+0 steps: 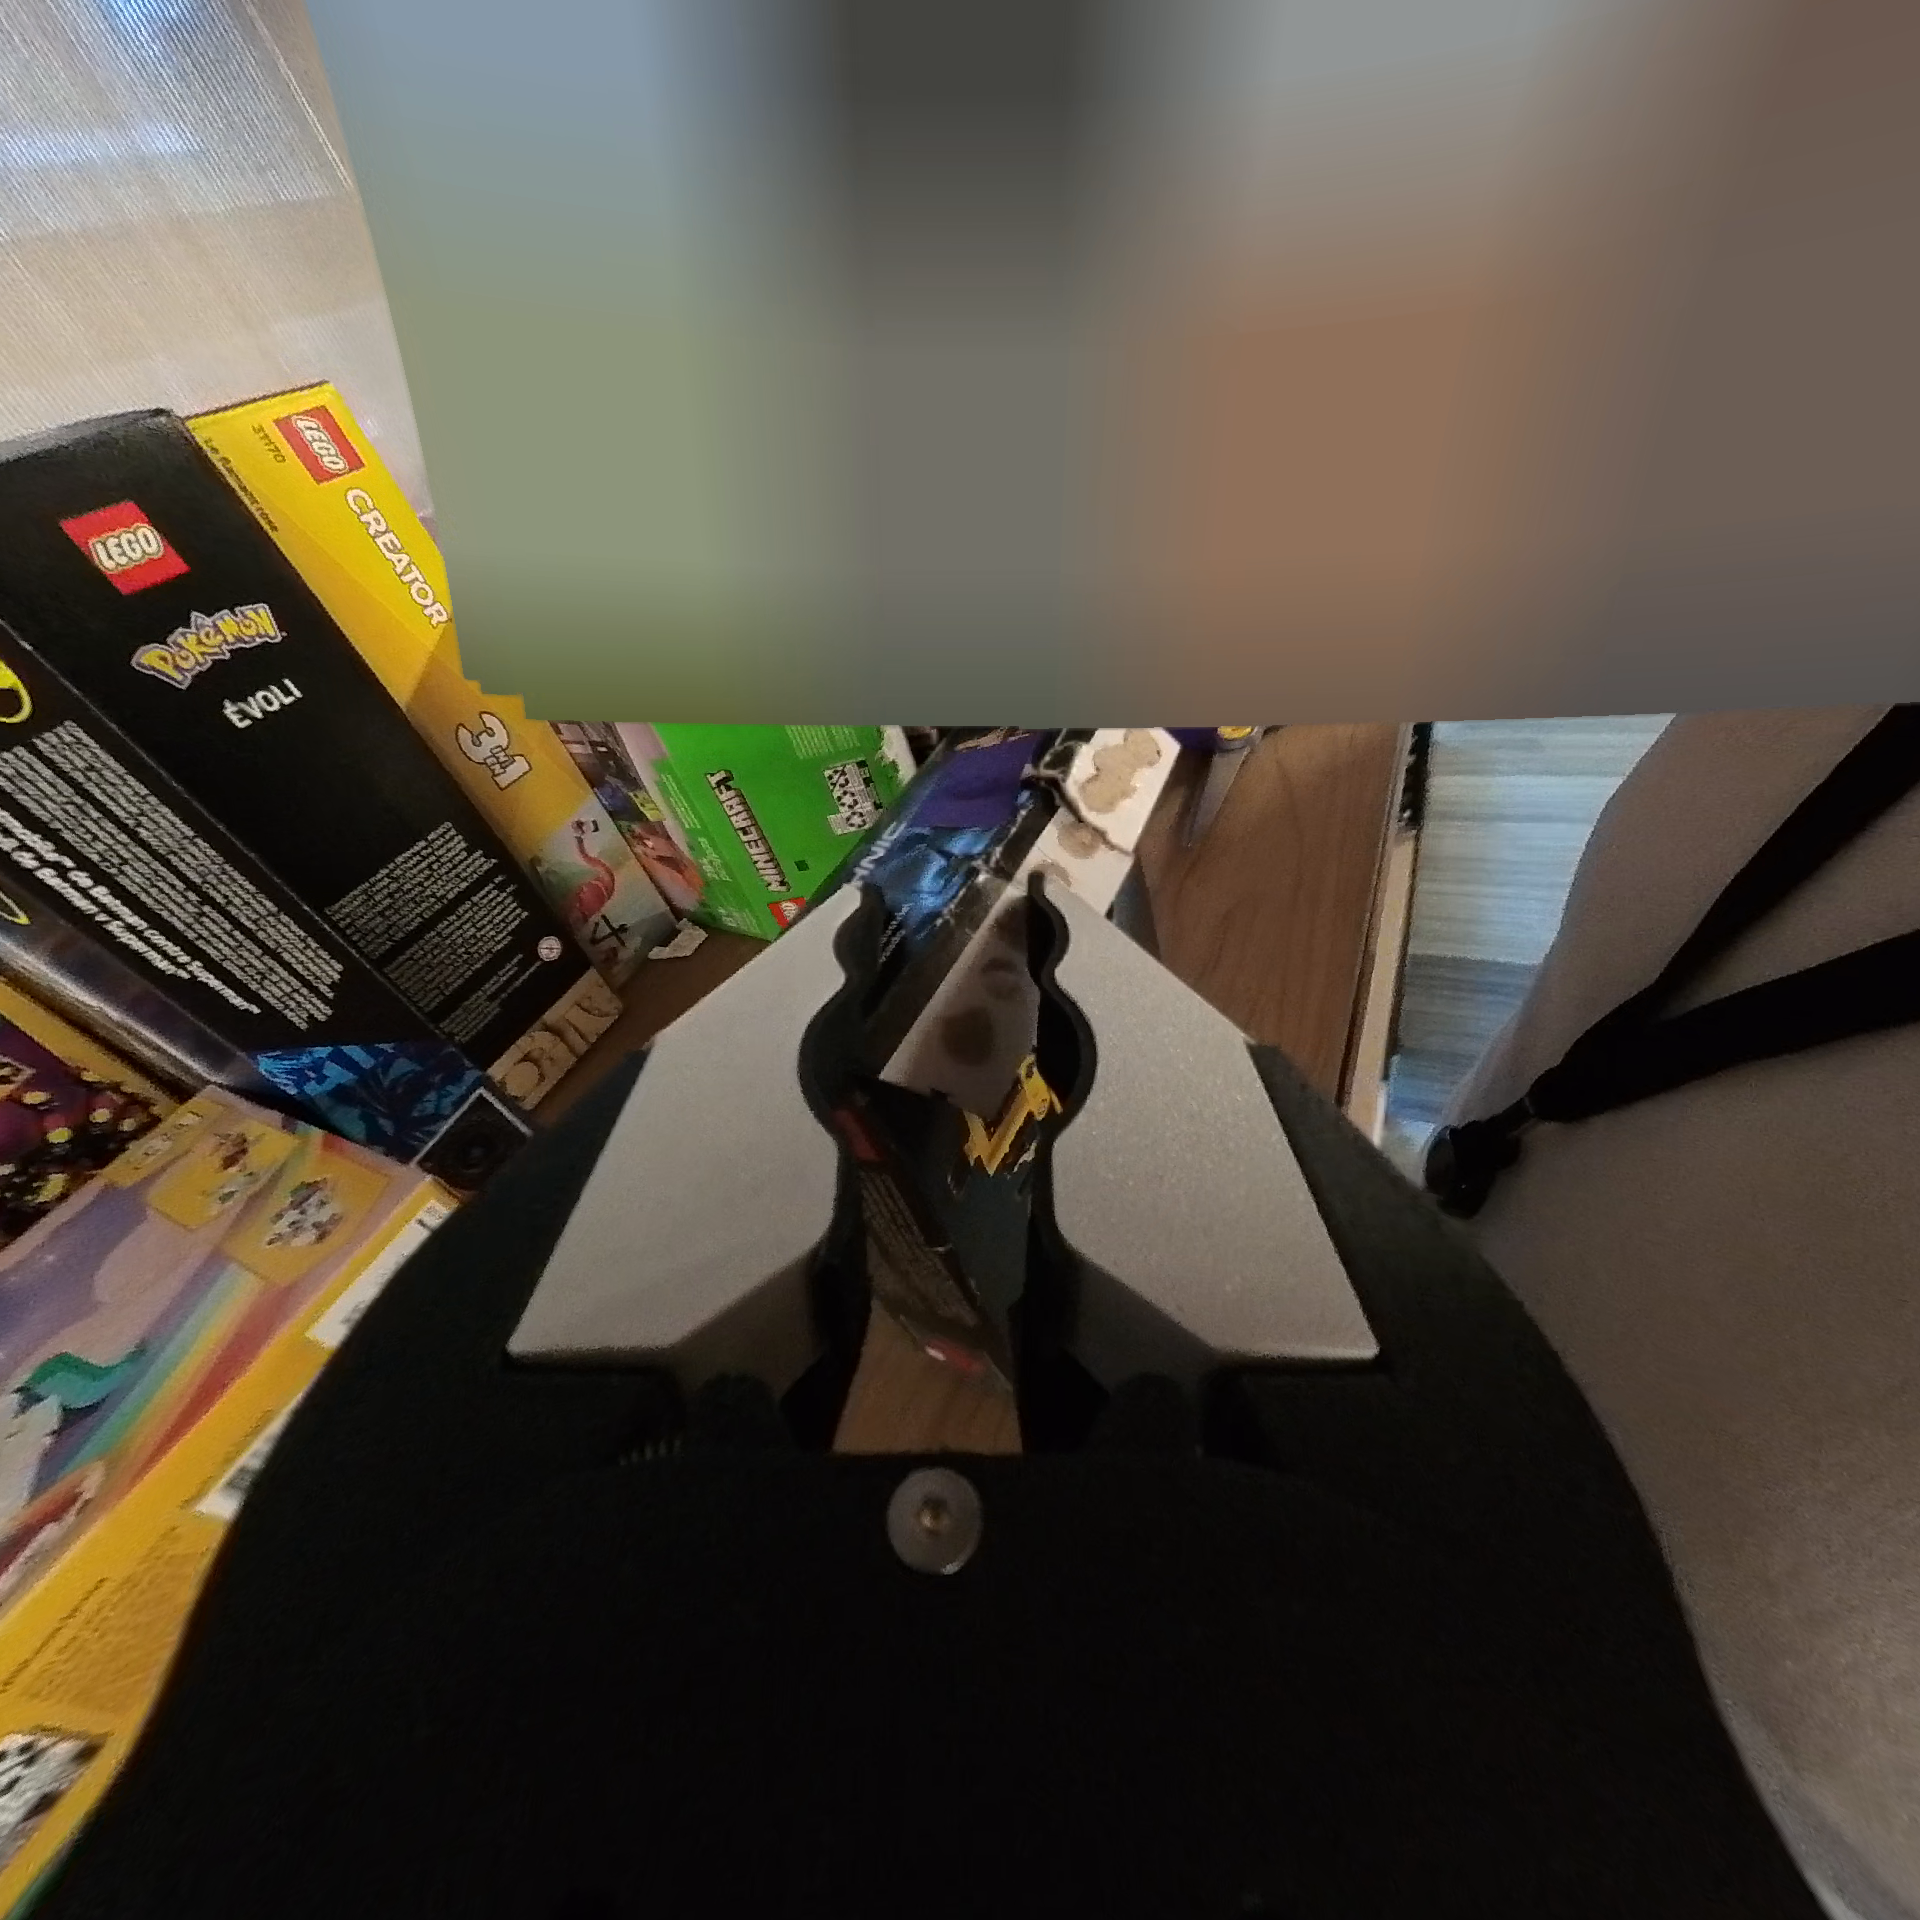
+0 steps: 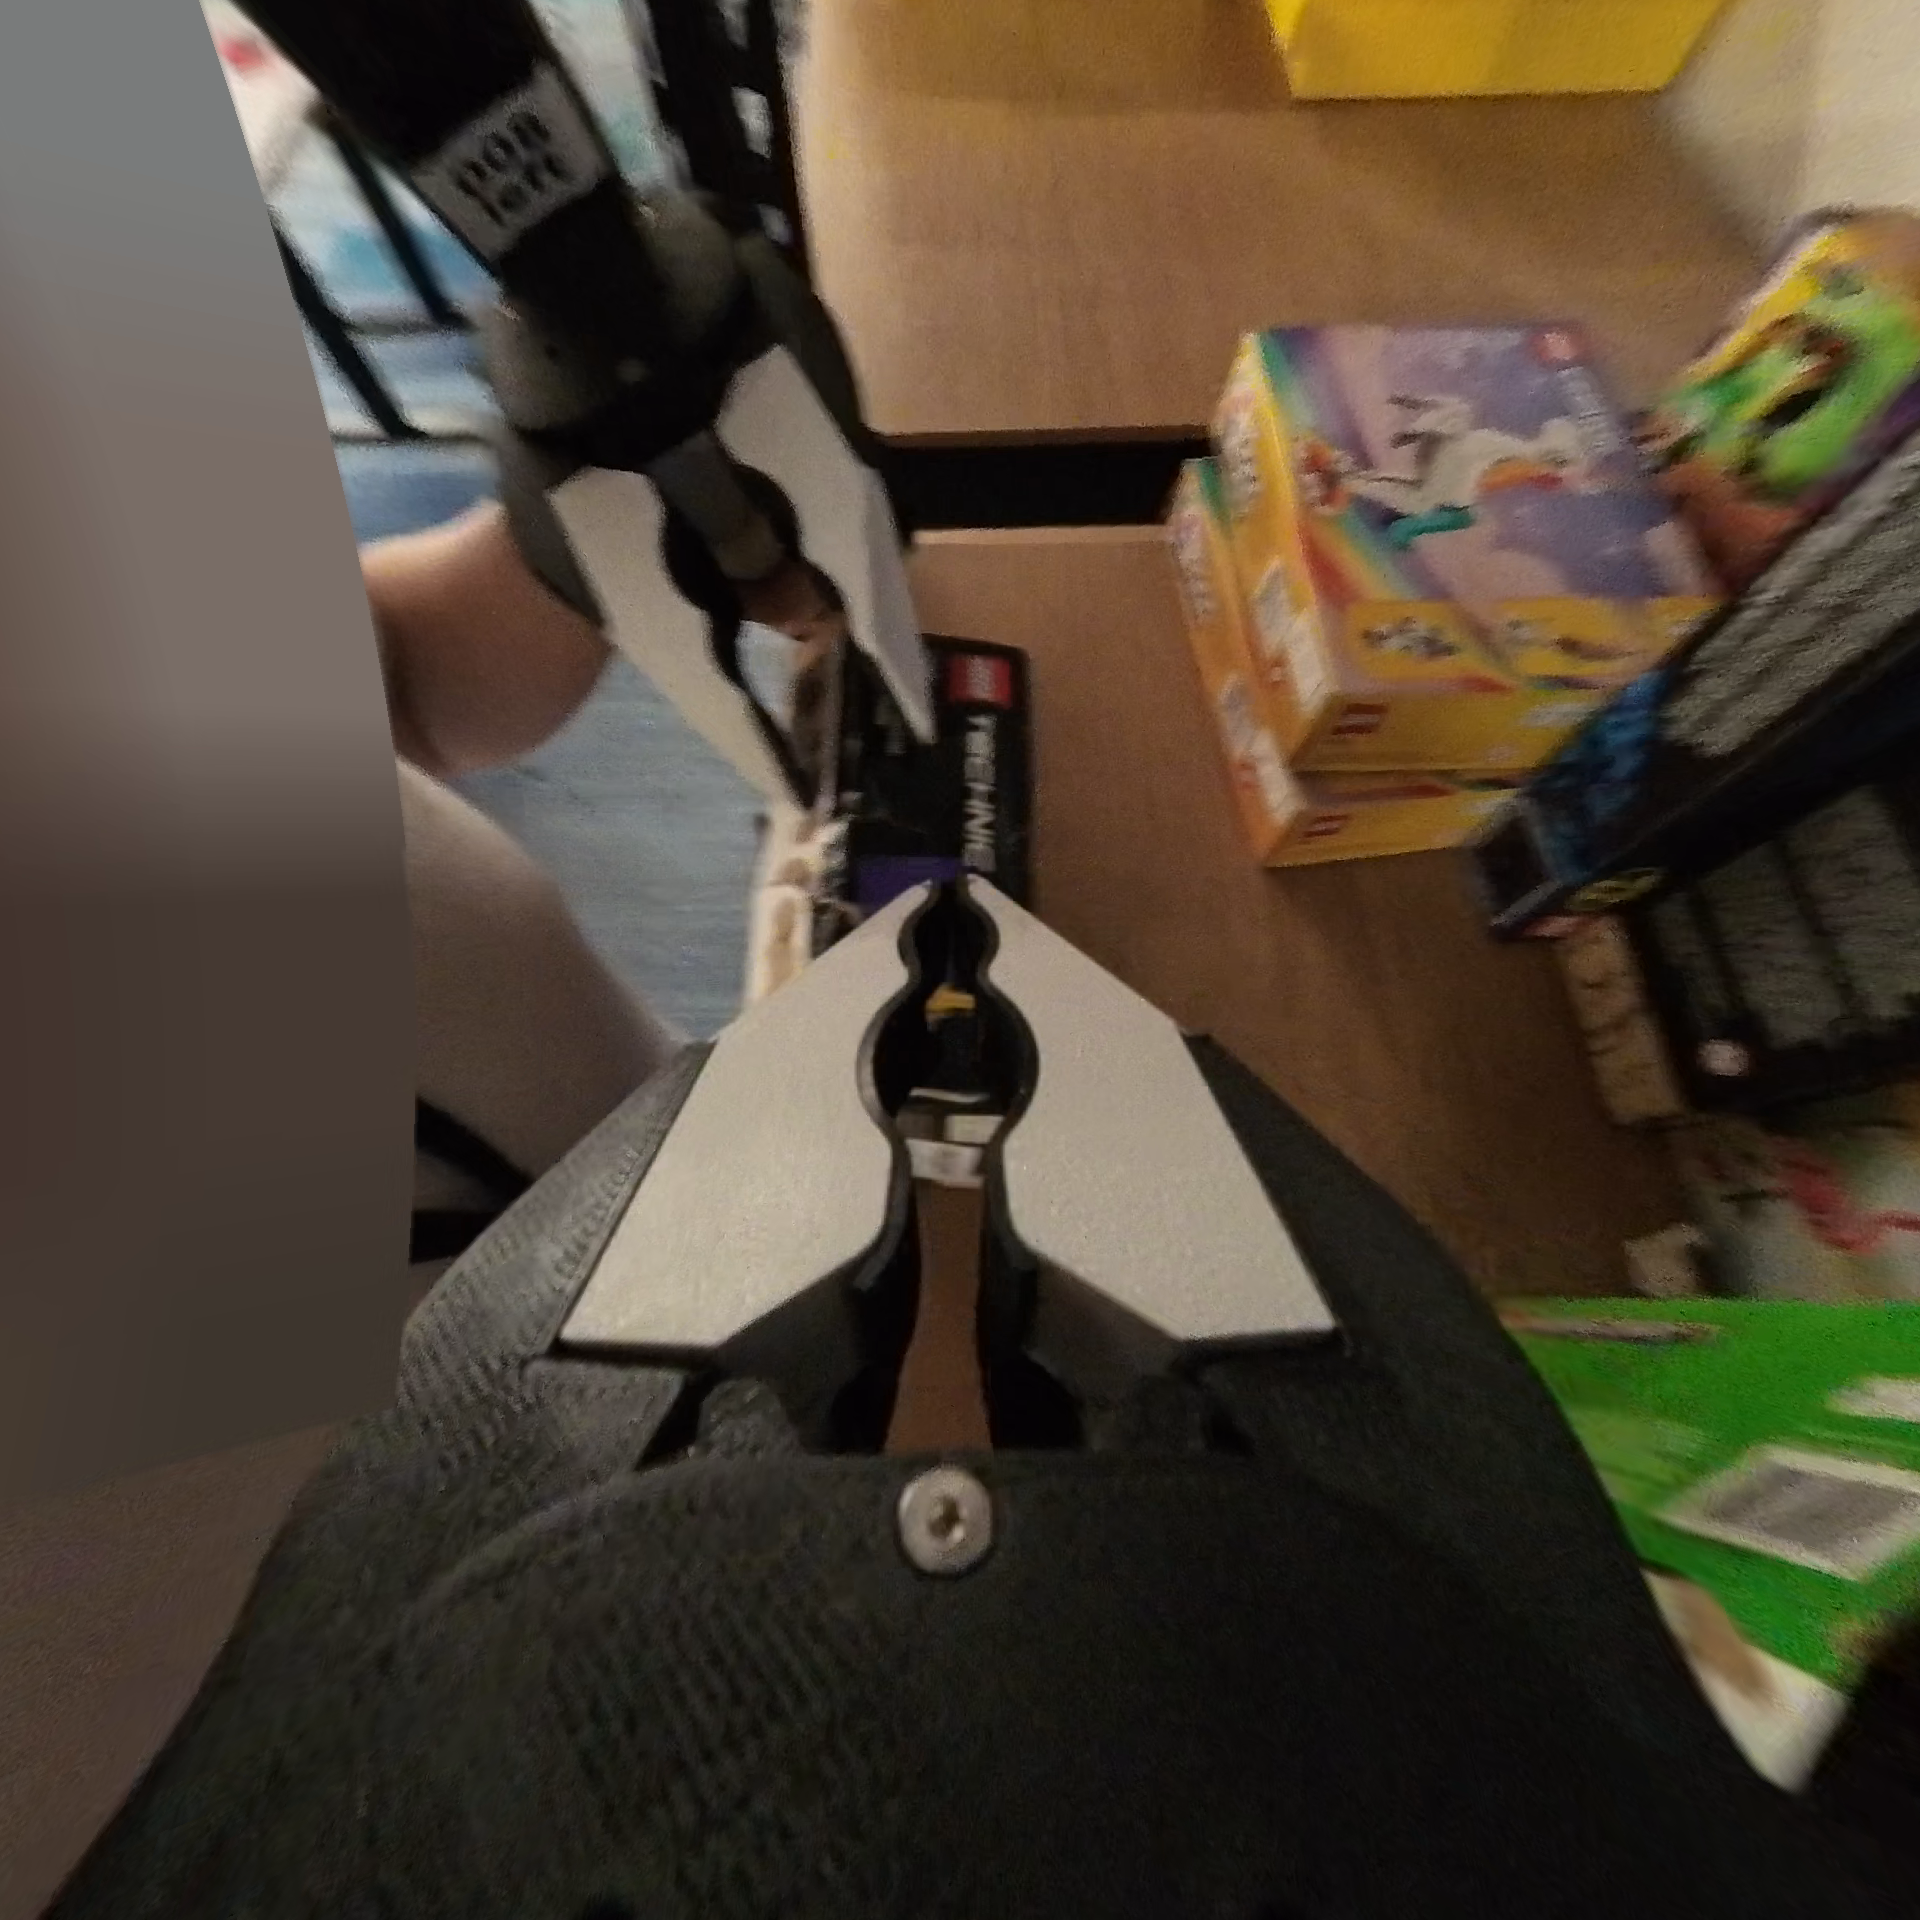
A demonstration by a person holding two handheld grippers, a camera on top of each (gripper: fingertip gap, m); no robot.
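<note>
Tools (image 1: 951, 914) (image 2: 948, 885) both clamp, we see, opposite ends of one dark box (image 2: 935, 758), its long axis running between them.

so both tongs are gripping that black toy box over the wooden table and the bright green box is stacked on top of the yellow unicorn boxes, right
Not quite. The left tongs and right tongs do grip the black toy box over the wooden table. But the bright green box stands on the table apart from the yellow unicorn boxes, as the left wrist view shows.
</note>
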